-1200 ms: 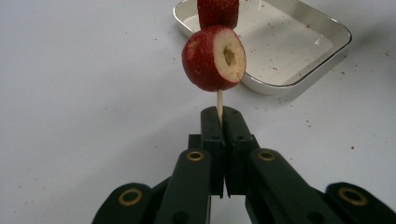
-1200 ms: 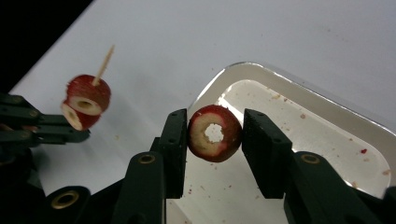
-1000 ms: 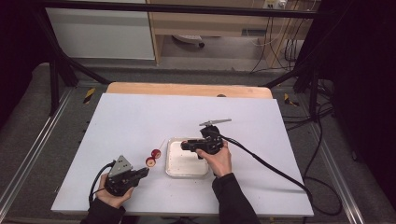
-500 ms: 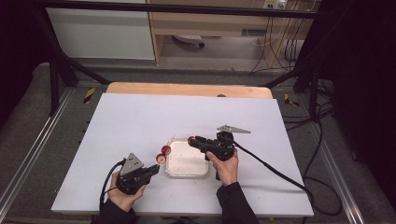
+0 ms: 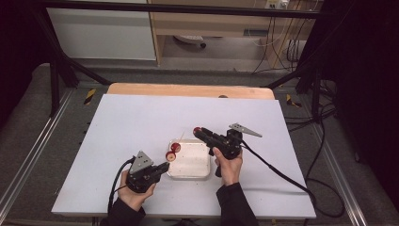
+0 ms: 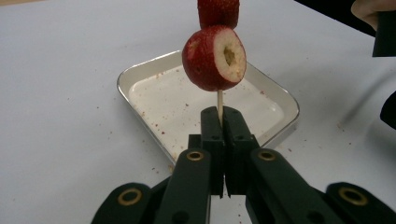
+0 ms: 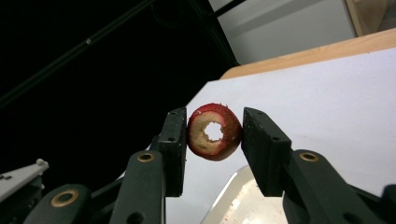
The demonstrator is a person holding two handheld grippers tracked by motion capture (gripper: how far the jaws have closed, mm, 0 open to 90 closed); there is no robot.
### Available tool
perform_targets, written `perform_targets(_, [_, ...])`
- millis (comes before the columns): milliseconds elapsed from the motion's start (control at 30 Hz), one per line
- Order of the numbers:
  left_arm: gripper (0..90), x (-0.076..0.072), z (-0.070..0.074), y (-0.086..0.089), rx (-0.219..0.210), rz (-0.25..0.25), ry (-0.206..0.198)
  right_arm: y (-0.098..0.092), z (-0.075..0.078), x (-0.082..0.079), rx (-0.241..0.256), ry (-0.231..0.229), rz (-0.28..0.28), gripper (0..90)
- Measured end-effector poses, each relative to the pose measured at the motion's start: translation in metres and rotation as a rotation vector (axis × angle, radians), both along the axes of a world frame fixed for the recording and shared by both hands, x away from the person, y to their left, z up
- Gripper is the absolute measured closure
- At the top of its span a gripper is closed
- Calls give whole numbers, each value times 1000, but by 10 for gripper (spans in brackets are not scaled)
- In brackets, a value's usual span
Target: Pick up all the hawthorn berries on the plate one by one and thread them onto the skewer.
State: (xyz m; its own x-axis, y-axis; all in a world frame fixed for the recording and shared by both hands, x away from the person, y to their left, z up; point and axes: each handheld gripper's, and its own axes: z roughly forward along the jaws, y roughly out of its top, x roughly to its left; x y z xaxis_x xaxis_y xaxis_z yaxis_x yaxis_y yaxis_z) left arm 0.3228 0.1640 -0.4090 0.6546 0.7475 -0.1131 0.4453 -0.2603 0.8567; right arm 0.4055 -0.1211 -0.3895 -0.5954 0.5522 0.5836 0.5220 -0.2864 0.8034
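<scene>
On the white tabletop (image 5: 131, 122), the left tongs (image 6: 219, 122) are pressed together on a thin wooden skewer (image 6: 219, 100) carrying two cored red fruits (image 6: 215, 58), held over the nine o'clock edge of a shallow white tray (image 5: 203, 170). The tray holds only reddish crumbs. At about one o'clock from the tray, the right tongs (image 7: 214, 133) pinch a third cored fruit piece (image 7: 214, 132), hole facing the camera, lifted clear above the tray's corner.
</scene>
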Motion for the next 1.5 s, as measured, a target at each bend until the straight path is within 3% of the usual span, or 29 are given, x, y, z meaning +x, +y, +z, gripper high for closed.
perform_targets(467, [881, 2, 6, -21, -12, -30, 0, -5, 9, 2, 84, -47, -47, 618])
perform_targets(800, [882, 2, 7, -30, -24, -33, 6, -5, 10, 3, 98, -74, -66, 618])
perform_targets(1500, [882, 4, 5, -35, -32, -35, 11, -1, 6, 1, 110, -69, -59, 618])
